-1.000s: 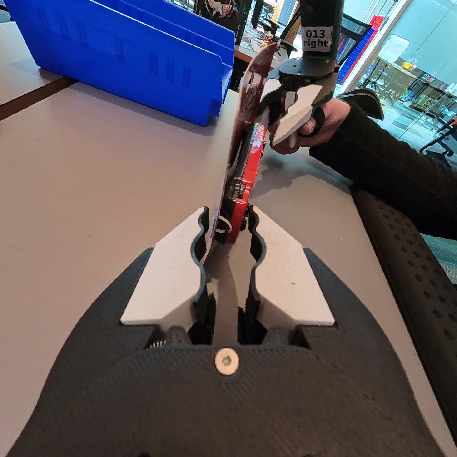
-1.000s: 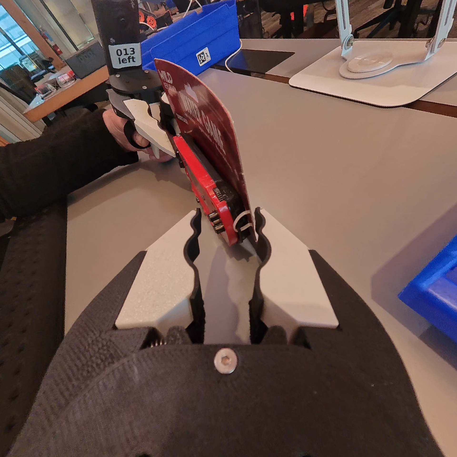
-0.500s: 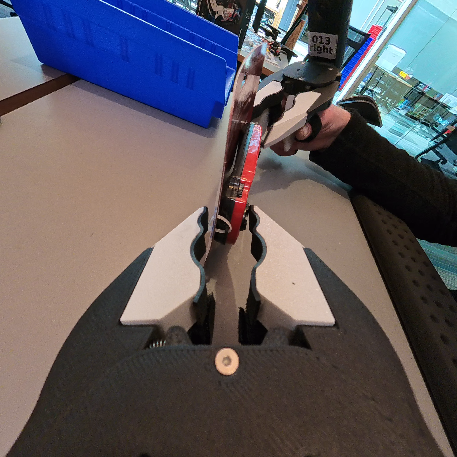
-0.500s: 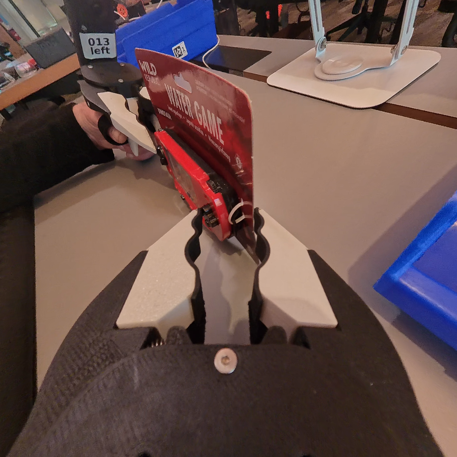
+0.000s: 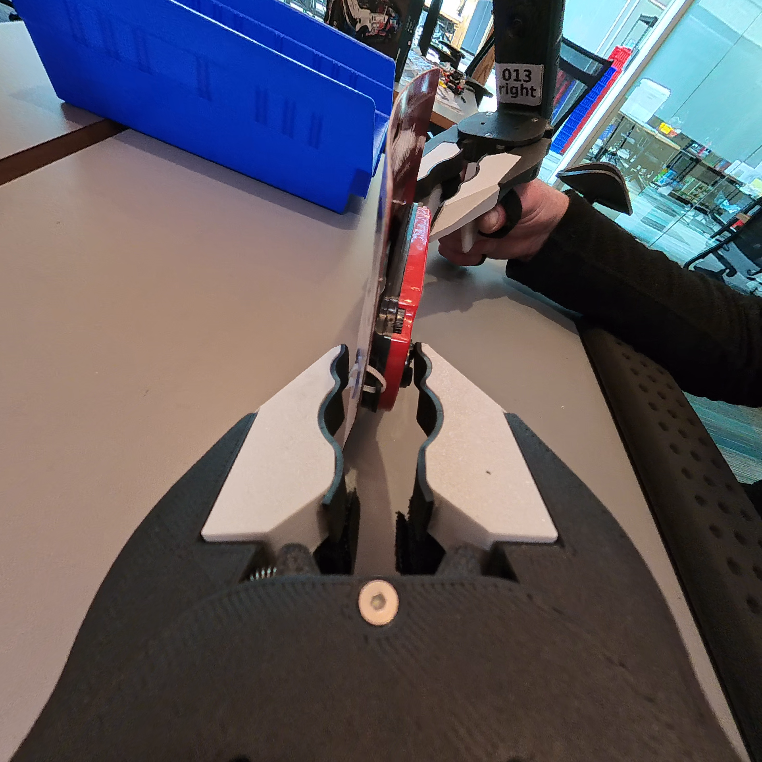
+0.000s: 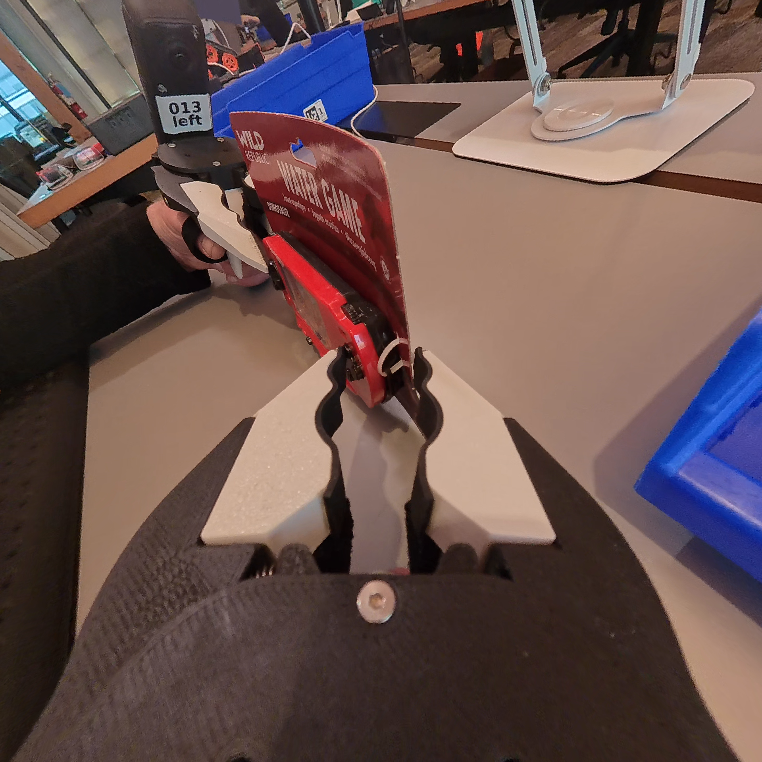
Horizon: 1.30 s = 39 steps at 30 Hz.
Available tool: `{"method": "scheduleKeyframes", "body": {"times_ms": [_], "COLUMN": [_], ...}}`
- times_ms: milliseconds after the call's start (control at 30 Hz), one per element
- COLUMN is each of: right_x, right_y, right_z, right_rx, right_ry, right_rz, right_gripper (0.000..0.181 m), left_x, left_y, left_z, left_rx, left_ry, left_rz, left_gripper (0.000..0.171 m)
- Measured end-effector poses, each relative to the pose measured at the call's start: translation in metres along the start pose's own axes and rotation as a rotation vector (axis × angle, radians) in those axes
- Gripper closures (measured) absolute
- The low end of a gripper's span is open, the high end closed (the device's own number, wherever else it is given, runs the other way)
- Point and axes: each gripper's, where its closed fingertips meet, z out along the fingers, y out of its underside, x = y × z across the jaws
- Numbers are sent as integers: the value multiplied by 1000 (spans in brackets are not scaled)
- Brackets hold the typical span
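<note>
A red handheld toy (image 5: 406,288) is tied by a white zip tie to a dark red card (image 5: 406,136) and held on edge just above the grey table (image 5: 165,309). My left gripper (image 5: 379,363) is shut on one end: one finger presses the card, the other the toy's side. My right gripper (image 6: 377,363) is shut on the opposite end of the toy (image 6: 325,297) and its card (image 6: 330,198). Each gripper also shows at the far end in the other's view: the right one (image 5: 449,194) and the left one (image 6: 235,222), each held by a hand in a black sleeve.
A long blue bin (image 5: 206,90) stands on the table beside the card. Another blue bin (image 6: 709,466) sits close at the right in the right wrist view. A white stand base (image 6: 610,119) lies at the far side. A black perforated chair back (image 5: 680,474) borders the table edge.
Both grippers have kept their grip. The toy and card have swung so the card's printed face shows more in the right wrist view. The blue bin at the right has come nearer.
</note>
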Motion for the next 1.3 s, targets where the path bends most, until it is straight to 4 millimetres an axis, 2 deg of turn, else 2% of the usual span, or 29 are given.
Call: {"method": "scheduleKeyframes", "body": {"times_ms": [900,1067,1167,1300], "right_x": [0,0,4,7], "right_y": [0,7,14,12], "right_z": [0,-3,0,1], "right_rx": [2,-38,-77,-59], "right_ry": [-5,-8,21,31], "right_rz": [19,5,-18,-34], "right_gripper": [146,138,139,144], "left_x": [1,1,1,1], "left_y": [0,0,0,1], "left_z": [1,1,1,1], "left_rx": [-5,-10,-10,-14], "left_ry": [-1,-5,-3,0], "left_rz": [-2,2,0,1], "left_gripper": [142,142,143,143]}}
